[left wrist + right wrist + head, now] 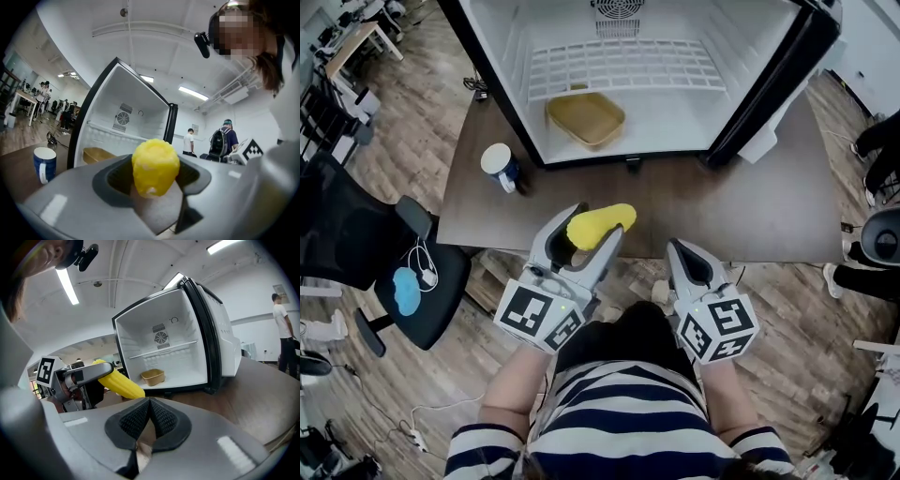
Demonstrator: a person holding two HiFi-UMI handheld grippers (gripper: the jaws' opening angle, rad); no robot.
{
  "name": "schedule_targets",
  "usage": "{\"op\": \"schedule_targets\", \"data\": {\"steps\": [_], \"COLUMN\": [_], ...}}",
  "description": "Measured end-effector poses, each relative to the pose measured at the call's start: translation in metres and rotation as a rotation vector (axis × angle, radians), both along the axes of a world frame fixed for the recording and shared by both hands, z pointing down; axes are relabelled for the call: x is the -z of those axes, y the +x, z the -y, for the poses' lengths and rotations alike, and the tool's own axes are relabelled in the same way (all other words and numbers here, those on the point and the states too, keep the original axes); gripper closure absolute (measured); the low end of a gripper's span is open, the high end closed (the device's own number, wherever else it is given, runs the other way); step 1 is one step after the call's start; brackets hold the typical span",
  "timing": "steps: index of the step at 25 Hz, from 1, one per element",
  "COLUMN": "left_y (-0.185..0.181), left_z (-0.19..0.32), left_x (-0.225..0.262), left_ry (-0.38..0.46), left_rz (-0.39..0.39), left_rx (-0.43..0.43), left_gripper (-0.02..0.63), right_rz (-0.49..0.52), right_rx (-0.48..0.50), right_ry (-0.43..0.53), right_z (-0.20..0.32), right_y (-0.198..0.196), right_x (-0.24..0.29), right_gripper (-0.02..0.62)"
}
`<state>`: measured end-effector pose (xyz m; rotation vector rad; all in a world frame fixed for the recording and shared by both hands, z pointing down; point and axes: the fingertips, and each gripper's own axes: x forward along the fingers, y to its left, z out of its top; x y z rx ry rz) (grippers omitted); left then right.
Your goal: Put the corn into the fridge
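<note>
A yellow corn cob is clamped between the jaws of my left gripper, above the near edge of the brown table. Seen end-on in the left gripper view, the corn fills the gap between the dark pads. The right gripper view shows the corn sticking out sideways from the left gripper. My right gripper hangs shut and empty at the table's near edge, pads touching. The small white fridge stands open on the table, with a tan tray on its floor.
A blue and white mug stands on the table left of the fridge. The fridge door swings out to the right. A wire shelf crosses the fridge interior. A black office chair sits to the left. People stand in the background.
</note>
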<state>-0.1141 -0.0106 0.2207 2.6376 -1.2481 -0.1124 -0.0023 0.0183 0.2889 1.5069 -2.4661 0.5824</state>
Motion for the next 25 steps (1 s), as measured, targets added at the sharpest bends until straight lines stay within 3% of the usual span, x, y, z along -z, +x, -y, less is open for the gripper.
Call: {"op": "schedule_targets", "data": {"steps": [10, 25], "left_y": [0.038, 0.086], "left_z": [0.058, 0.139], "left_x": [-0.001, -0.021], "left_ry": [0.022, 0.037], "left_rz": [-0.021, 0.027], "left_rx": [0.063, 0.15], "left_gripper": [0.606, 0.606], "right_rz": [0.006, 0.033], "right_rx": [0.051, 0.069], "right_ry": [0.003, -0.016], "right_z": [0.05, 0.117], "right_y": [0.026, 0.075], "right_x": [-0.007, -0.035], "right_gripper": [0.604, 0.604]}}
